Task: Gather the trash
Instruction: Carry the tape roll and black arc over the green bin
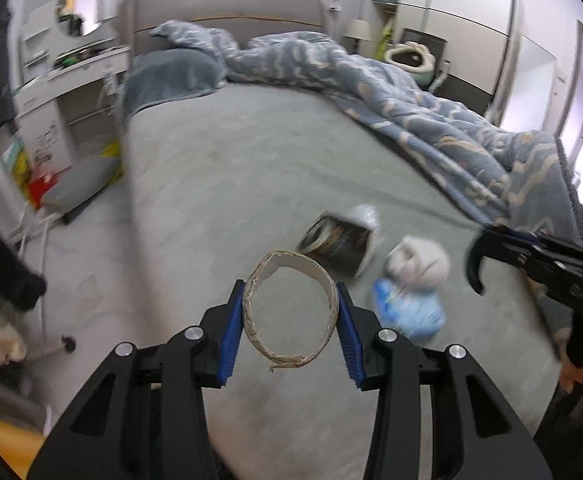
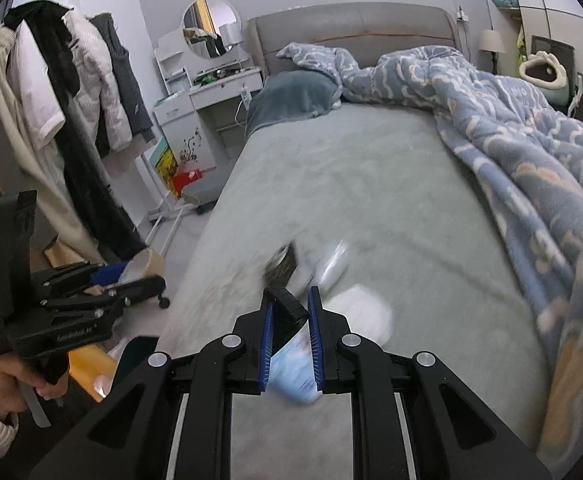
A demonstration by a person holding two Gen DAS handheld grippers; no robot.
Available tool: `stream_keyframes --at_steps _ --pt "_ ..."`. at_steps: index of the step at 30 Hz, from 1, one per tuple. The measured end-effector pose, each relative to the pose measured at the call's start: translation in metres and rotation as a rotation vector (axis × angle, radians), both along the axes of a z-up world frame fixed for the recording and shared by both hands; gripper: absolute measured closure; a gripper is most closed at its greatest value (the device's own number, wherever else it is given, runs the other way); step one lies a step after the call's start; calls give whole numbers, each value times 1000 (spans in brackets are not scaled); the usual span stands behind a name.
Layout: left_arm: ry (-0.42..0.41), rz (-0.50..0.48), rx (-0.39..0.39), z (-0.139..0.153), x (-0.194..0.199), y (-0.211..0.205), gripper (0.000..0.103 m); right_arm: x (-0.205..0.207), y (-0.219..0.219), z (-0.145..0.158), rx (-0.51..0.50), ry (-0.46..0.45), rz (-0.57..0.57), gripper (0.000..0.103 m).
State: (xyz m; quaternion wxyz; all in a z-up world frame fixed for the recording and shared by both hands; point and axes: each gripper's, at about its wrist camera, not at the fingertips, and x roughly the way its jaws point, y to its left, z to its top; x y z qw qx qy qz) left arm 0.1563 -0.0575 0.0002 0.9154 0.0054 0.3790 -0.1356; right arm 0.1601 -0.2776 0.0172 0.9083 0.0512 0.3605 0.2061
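Left gripper [image 1: 290, 312] clamps cardboard ring [image 1: 290, 308], right gripper [image 2: 290, 330] closed on black strip [image 2: 289, 305], trash [image 1: 409, 280] on bed [image 1: 251, 168]

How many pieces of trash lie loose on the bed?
4: a black packet, a white wad behind it, a crumpled tissue, and a blue wrapper beside the tissue. The duvet may hide more.

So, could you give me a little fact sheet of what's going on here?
Place: bed, blue duvet bunched along one side
Left gripper: shut on cardboard tube
Right gripper: shut on black curved piece
Lying on bed: dark packet, white tissue wad, blue-white packet
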Motion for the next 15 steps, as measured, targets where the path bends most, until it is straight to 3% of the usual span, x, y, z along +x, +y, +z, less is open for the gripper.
stream_keyframes --at_steps 8,15 --pt "17 144 -6 -39 -36 74 57 -44 45 -19 0 44 45 87" --pt "78 152 73 -72 -49 109 57 -55 88 -33 -19 79 86 87"
